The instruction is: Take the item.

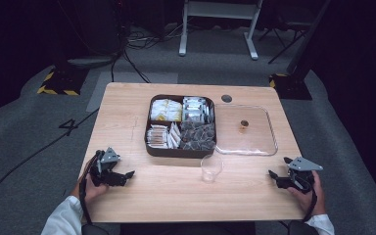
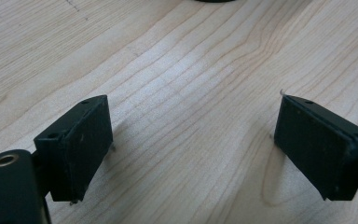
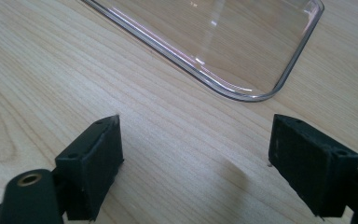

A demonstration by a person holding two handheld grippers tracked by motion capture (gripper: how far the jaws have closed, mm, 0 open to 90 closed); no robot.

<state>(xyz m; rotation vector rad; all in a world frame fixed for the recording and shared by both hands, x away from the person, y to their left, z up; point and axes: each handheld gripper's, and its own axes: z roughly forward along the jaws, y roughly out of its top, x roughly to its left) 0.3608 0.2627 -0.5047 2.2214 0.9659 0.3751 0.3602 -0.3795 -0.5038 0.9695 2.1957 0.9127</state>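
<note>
- I am resting my left gripper [image 1: 127, 175] low at the near-left of the wooden table [image 1: 127, 112], jaws spread wide and gripping nothing; bare wood grain is lying between them in the left gripper view.
- I am holding my right gripper [image 1: 275, 176] at the near-right the same way, jaws wide apart and empty, pointing toward the near corner of the clear lid [image 3: 242, 51], which is lying flat just right of the brown tray [image 1: 149, 149].
- The tray is sitting mid-table, its four compartments packed with sachets: yellowish packets [image 1: 166, 109] far-left, pale ones [image 1: 196, 108] far-right, white-and-brown ones [image 1: 162, 136] near-left, dark pouches [image 1: 198, 135] near-right.
- A small clear cup [image 1: 211, 168] is standing just near the tray, between my grippers, well apart from both.
- My judgement: the lid is off and the cup set close so that a sachet can be carried over easily.
- The packet printing is too small to read; a "4" is showing on the floor [image 1: 29, 127] at left.
</note>
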